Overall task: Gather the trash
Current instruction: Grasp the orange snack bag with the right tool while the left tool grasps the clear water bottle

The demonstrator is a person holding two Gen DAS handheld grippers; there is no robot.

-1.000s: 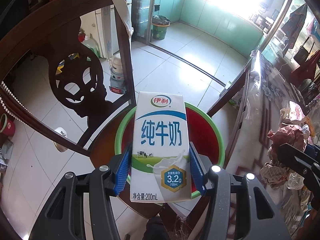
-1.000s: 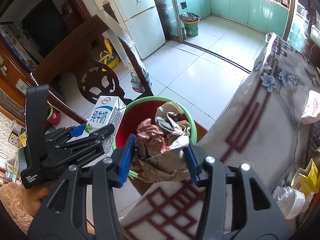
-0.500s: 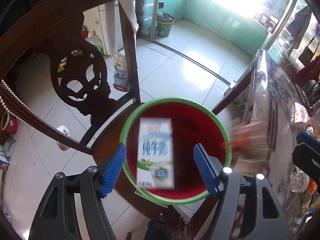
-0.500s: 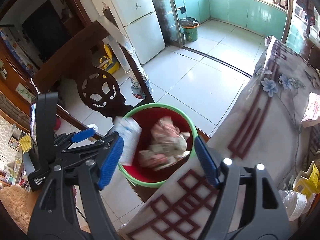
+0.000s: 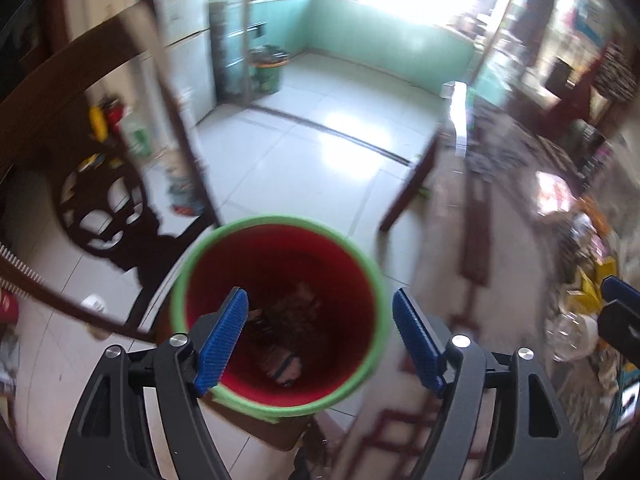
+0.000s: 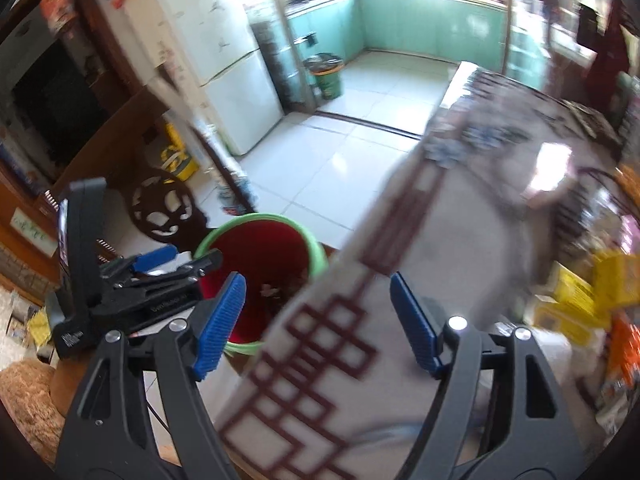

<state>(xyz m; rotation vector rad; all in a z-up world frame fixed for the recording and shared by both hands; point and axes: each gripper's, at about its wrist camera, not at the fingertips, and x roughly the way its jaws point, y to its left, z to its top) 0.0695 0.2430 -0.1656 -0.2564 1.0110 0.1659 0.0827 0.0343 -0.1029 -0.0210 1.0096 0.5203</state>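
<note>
Pale floor tiles (image 5: 304, 160) run back to a green kitchen, both views smeared by motion. Seen from the left wrist, the left tool (image 5: 320, 340) has its blue pads spread wide with nothing between them, hanging over a red bin (image 5: 280, 264) with a green rim. Crumpled trash (image 5: 292, 320) lies dark at the bin's bottom; single pieces cannot be told apart. A carved chair (image 5: 100, 216) stands just behind and left of the bin.

Only the right wrist view shows the desk (image 6: 460, 272) broadly: a pale cloth with a dark red fret pattern, its edge falling just beside the bin (image 6: 260, 256). The right tool (image 6: 316, 320) is likewise spread apart and holds nothing, above that edge. The left tool (image 6: 160, 276) shows there from the side, over the bin's near rim.

Open floor lies beyond the bin. Yellow packets (image 6: 592, 288) and other clutter at the desk's right side are too blurred to name. The bin's base is cut off by the cloth.
</note>
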